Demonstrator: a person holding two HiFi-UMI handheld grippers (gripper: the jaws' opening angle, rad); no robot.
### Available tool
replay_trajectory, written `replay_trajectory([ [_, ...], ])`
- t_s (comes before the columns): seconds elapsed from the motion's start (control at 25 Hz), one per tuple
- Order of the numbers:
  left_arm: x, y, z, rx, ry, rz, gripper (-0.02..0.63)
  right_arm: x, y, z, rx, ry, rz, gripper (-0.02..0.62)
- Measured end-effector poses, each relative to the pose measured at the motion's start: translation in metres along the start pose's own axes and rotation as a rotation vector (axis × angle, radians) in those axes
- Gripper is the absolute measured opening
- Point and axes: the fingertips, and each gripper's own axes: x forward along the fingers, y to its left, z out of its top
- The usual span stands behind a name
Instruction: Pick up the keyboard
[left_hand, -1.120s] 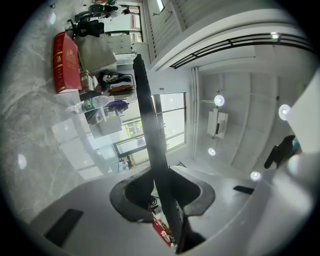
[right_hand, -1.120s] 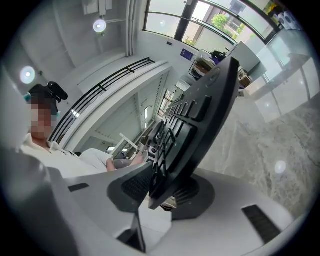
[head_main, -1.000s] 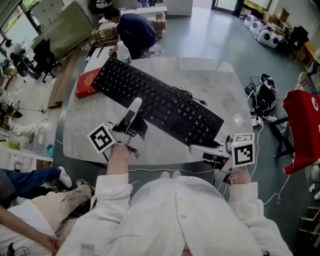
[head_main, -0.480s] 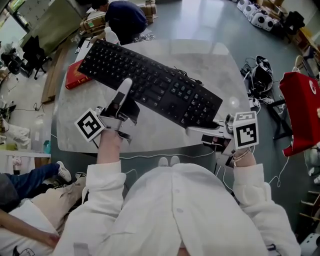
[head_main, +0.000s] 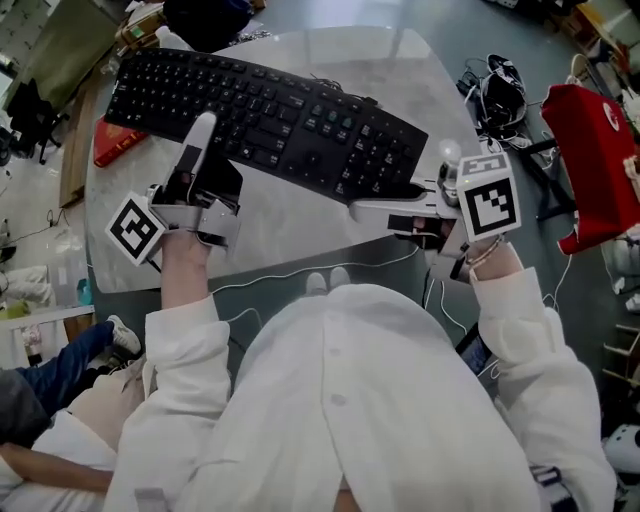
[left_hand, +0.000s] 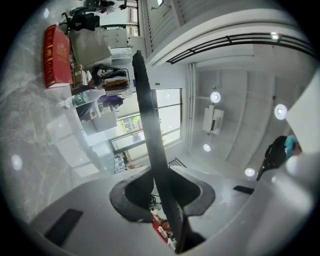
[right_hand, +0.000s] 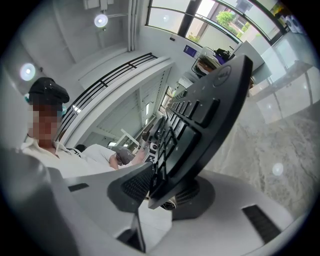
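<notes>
The black keyboard (head_main: 290, 120) is held up above the marble table (head_main: 300, 235) by both grippers. My left gripper (head_main: 205, 135) is shut on its near long edge, left of the middle. In the left gripper view the keyboard (left_hand: 150, 130) shows edge-on as a dark strip, with my left gripper (left_hand: 160, 187) clamped on it. My right gripper (head_main: 365, 203) is shut on the keyboard's right end. The right gripper view has that corner of the keyboard (right_hand: 210, 115) tilted between the pads of my right gripper (right_hand: 160, 187).
A red book (head_main: 115, 145) (left_hand: 56, 50) lies on the table under the keyboard's left end, with a plastic bottle (left_hand: 82, 100) beyond it. A red object (head_main: 590, 150) and a dark bag with cables (head_main: 495, 85) are on the floor to the right. A seated person's leg (head_main: 40, 370) is at lower left.
The head camera has swung, so the table and keyboard now sit higher and further left in the picture. Both grippers keep the same hold on the keyboard.
</notes>
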Motion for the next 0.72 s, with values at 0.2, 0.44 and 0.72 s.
replay_trajectory([
  [0.2,0.0019,0.0019,-0.0021,-0.008,0.014,-0.001,0.092,-0.0001,-0.0003,-0.0013,0.006,0.006,-0.008,0.107],
  [0.44,0.0017,-0.0005,-0.0036,-0.01,0.012,-0.015,0.092,-0.001,-0.0003,-0.0017,-0.005,0.011,-0.015,0.107],
  [0.72,0.0,0.0014,-0.004,-0.01,0.011,-0.01,0.092,-0.0012,-0.002,-0.0014,-0.023,0.017,-0.024,0.107],
])
